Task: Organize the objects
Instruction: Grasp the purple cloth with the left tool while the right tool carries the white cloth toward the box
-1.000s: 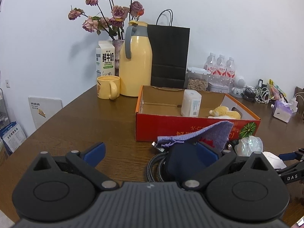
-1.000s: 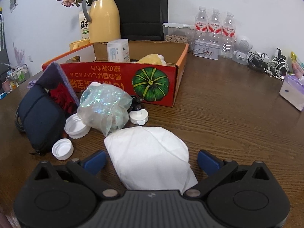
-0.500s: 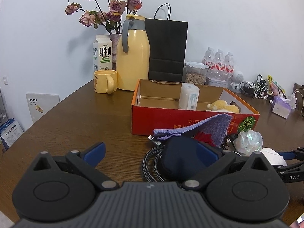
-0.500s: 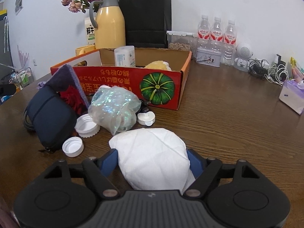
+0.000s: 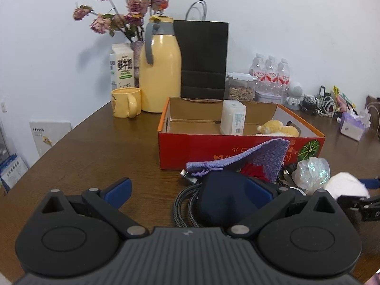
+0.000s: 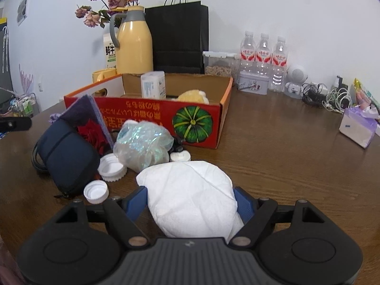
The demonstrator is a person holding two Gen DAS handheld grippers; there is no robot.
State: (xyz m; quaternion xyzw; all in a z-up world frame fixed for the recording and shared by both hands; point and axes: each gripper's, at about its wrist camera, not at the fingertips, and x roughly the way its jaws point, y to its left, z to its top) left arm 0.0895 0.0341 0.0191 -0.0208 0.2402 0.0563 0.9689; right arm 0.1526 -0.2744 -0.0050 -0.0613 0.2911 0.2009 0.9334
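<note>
My right gripper (image 6: 191, 199) is shut on a white padded bag (image 6: 190, 194) and holds it just above the table in front of the red cardboard box (image 6: 142, 116). The bag also shows in the left wrist view (image 5: 344, 185). My left gripper (image 5: 190, 190) is open and empty, with a dark blue pouch (image 5: 225, 197) on a braided cable (image 5: 182, 206) lying ahead of its right finger. A purple knit bag (image 5: 266, 156), a shiny plastic bag (image 6: 142, 144) and white caps (image 6: 96, 191) lie in front of the box. The box holds a white tissue pack (image 5: 232, 116) and a yellow plush toy (image 5: 277, 128).
A yellow thermos (image 5: 160, 68), yellow mug (image 5: 125, 102), milk carton (image 5: 121, 68), dried flowers and a black paper bag (image 5: 203, 59) stand behind the box. Water bottles (image 6: 261, 59), a tin, cables and a tissue packet (image 6: 358, 128) line the far right of the table.
My right gripper's fingers have closed onto the white padded bag and lifted it slightly. My left gripper has drawn back and risen a little, still open.
</note>
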